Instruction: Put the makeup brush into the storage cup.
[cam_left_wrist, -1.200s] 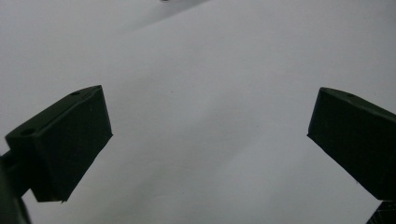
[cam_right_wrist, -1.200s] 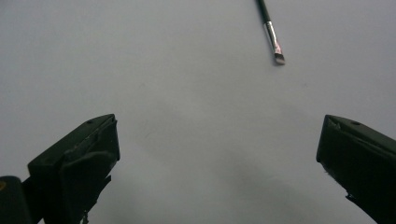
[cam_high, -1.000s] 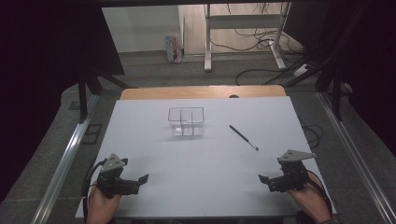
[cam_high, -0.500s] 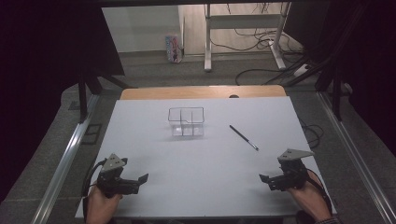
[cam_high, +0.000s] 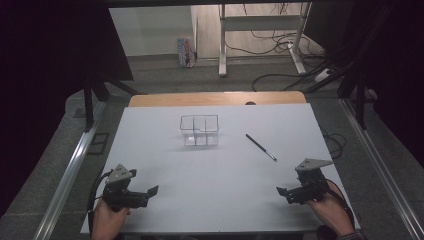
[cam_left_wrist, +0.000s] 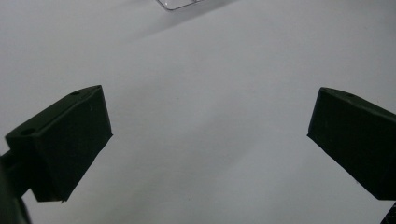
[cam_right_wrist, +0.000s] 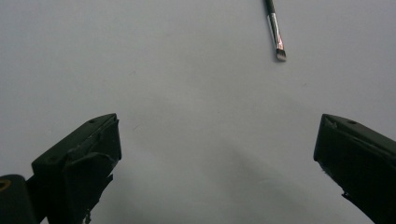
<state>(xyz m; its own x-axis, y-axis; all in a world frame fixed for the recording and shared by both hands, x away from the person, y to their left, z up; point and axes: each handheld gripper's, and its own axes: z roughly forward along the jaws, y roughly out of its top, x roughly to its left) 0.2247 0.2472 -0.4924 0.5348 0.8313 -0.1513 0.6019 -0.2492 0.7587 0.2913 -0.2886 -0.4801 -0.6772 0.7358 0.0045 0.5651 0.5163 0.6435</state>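
Seen from above, a clear divided box (cam_high: 199, 131) stands on a white table (cam_high: 220, 190), a slim black brush (cam_high: 260, 147) lying just to its right. The left gripper (cam_high: 145, 192) and right gripper (cam_high: 286, 192) rest well nearer the person than the box, at opposite edges. In the left gripper view, the jaws gape wide, holding nothing, the box's corner (cam_left_wrist: 180, 4) far ahead. In the right gripper view, the jaws stand equally wide and empty, the brush tip (cam_right_wrist: 276, 35) beyond them.

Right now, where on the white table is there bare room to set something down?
The broad strip between the left gripper and the right gripper is bare, as is the white table left of the clear plastic divided box. Tightest is between that box and the thin black brush.
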